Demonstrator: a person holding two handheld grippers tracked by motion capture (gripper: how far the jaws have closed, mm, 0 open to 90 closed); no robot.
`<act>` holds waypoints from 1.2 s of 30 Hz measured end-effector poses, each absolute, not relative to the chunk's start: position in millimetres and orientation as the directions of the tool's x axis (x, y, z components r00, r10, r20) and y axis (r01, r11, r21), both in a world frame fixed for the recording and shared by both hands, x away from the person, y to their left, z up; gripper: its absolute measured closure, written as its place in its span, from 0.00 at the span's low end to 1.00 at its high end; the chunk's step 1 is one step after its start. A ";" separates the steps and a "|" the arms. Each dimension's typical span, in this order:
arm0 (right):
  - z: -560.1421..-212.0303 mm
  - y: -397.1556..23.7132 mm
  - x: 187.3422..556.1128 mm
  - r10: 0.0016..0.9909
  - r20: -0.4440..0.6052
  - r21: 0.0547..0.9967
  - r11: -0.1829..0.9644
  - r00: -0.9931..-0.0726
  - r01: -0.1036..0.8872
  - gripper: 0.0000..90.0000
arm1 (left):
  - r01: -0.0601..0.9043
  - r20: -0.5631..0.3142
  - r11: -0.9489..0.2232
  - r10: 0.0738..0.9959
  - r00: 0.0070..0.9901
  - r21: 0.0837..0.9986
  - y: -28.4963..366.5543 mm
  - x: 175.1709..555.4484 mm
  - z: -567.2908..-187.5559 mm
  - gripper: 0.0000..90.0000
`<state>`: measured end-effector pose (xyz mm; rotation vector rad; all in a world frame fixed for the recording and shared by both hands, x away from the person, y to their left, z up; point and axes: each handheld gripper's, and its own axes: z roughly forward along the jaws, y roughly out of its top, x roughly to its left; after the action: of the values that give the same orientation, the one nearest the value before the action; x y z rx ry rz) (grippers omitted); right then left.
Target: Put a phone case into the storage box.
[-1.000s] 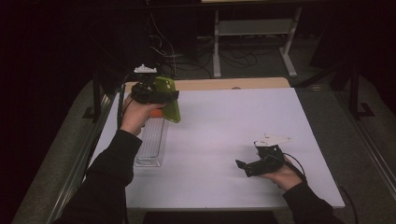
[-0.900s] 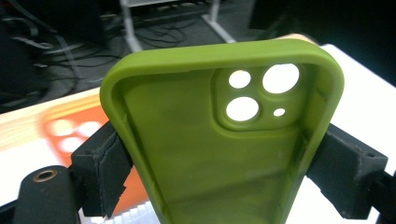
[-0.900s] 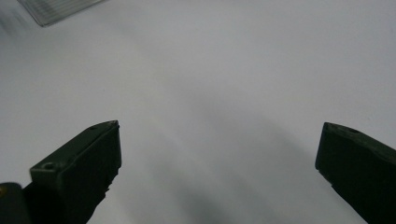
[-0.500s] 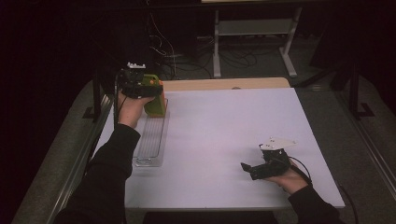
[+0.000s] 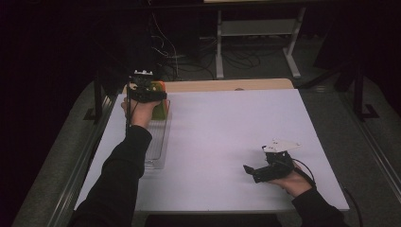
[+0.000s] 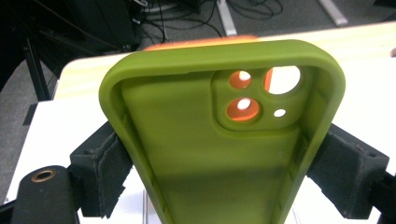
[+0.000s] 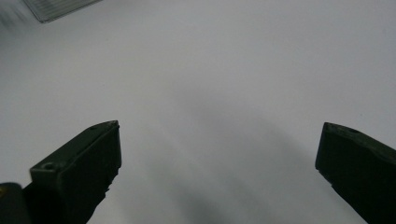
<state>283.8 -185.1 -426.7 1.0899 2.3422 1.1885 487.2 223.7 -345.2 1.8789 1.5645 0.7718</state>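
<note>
A green phone case (image 6: pixel 219 144) with its hollow side toward me is clamped by its two long edges between the pads (image 6: pixel 106 164) of my left gripper (image 6: pixel 224 168), which is shut on it. An orange case (image 6: pixel 201 44) lies behind it, showing through the camera holes and above the top rim. In the high view the left gripper (image 5: pixel 150 97) holds the green case (image 5: pixel 161 109) over the far end of a clear tray (image 5: pixel 157 144). My right gripper (image 5: pixel 250 173) rests low on the white table (image 5: pixel 227 132) at the near right, jaws wide apart and nothing between them (image 7: pixel 219 158).
A wooden strip (image 5: pixel 227 85) runs along the table's far edge. Beyond it are a metal stand (image 5: pixel 257 28) and cables on the floor. A corner of the clear tray (image 7: pixel 56 7) shows at the top left of the right gripper view.
My left hand has carried the green case leftward and down toward the far end of the tray. The right hand has stayed where it was.
</note>
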 end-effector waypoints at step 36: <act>-425.3 -185.7 283.0 0.733 0.072 0.792 0.370 -0.676 0.486 0.00 | 0.570 -0.009 -0.353 0.845 0.534 0.742 229.1 416.5 -340.6 0.00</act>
<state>283.0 -185.7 -425.3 1.0763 2.3421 1.2026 416.5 229.1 -340.6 2.0643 1.1423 0.4964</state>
